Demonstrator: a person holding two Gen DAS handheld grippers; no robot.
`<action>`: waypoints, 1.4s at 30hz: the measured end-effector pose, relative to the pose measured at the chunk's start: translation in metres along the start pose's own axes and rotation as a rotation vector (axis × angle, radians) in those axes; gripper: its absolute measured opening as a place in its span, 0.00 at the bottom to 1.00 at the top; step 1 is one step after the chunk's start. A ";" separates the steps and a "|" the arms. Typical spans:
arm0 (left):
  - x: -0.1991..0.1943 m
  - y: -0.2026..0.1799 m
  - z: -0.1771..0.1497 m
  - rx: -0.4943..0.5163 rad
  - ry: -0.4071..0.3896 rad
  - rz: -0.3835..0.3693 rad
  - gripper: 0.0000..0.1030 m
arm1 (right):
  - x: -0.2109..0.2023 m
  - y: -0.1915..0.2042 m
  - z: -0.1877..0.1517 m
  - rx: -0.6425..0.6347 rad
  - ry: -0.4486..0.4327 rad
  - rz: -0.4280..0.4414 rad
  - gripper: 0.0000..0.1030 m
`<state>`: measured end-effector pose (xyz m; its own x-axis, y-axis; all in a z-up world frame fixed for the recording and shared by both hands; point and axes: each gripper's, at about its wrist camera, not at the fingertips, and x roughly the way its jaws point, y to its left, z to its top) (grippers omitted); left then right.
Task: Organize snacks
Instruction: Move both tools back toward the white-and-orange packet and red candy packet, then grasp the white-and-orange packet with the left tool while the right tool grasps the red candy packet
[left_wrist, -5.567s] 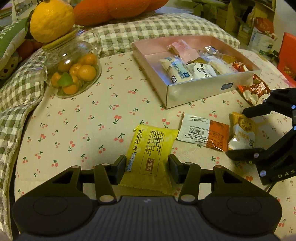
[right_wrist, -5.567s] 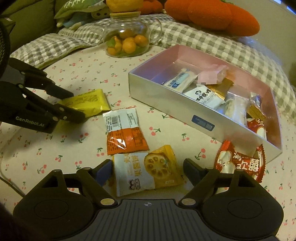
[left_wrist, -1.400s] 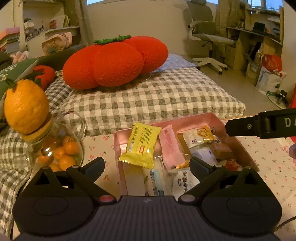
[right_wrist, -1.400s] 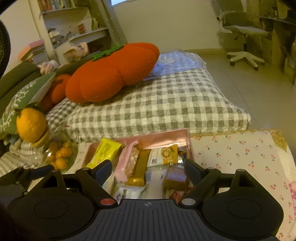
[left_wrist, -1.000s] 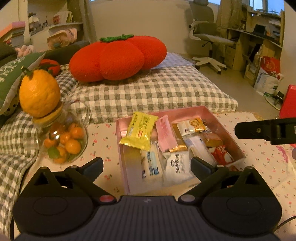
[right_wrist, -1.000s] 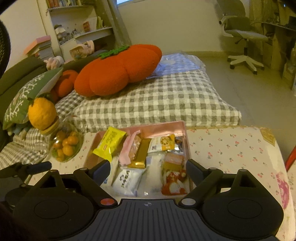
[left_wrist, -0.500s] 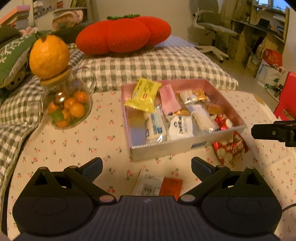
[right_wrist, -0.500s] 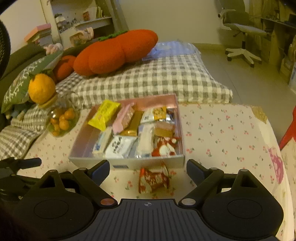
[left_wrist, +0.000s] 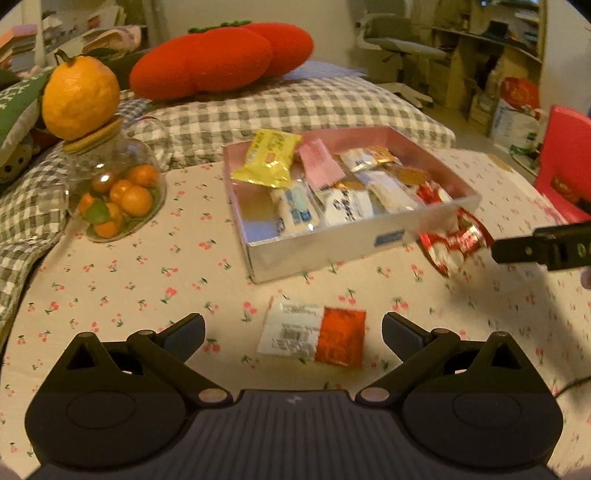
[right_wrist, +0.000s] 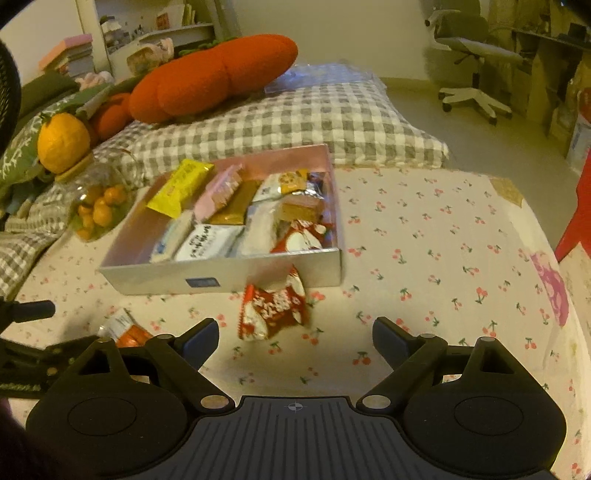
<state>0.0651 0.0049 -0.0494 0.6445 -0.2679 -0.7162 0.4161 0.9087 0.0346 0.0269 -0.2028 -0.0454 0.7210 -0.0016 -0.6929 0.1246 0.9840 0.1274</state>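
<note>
Matt cotton-looking cherry-print tablecloth (left_wrist: 110, 280) over the tabletop, a bit wrinkled. Cardboard snack box (left_wrist: 332, 245) with a satiny silver outside and matt pink inside. Glossy crinkly foil on the red-and-white snack packet (right_wrist: 273, 310), shiny plastic film on the orange-and-white snack packet (left_wrist: 314, 336) and the yellow snack packet (left_wrist: 267, 158). Clear smooth glass jar (left_wrist: 110, 192). Fuzzy knit tomato cushion (left_wrist: 221, 59). Puckered woven gingham blanket (right_wrist: 295, 118). Matt black plastic on the left hand-held gripper (left_wrist: 293, 328), same for the right hand-held gripper (right_wrist: 295, 334).
</note>
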 end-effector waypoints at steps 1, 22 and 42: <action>0.001 0.000 -0.004 0.003 -0.004 -0.009 0.99 | 0.002 -0.002 -0.002 0.003 -0.003 0.000 0.89; 0.027 0.005 -0.039 0.018 -0.079 -0.076 1.00 | 0.043 0.018 -0.031 -0.159 -0.035 -0.008 0.95; 0.031 0.004 -0.020 -0.003 -0.060 -0.072 0.58 | 0.051 0.015 -0.008 -0.068 -0.052 -0.004 0.69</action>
<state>0.0735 0.0068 -0.0853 0.6505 -0.3515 -0.6733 0.4607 0.8874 -0.0181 0.0603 -0.1868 -0.0849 0.7552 -0.0134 -0.6554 0.0825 0.9938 0.0746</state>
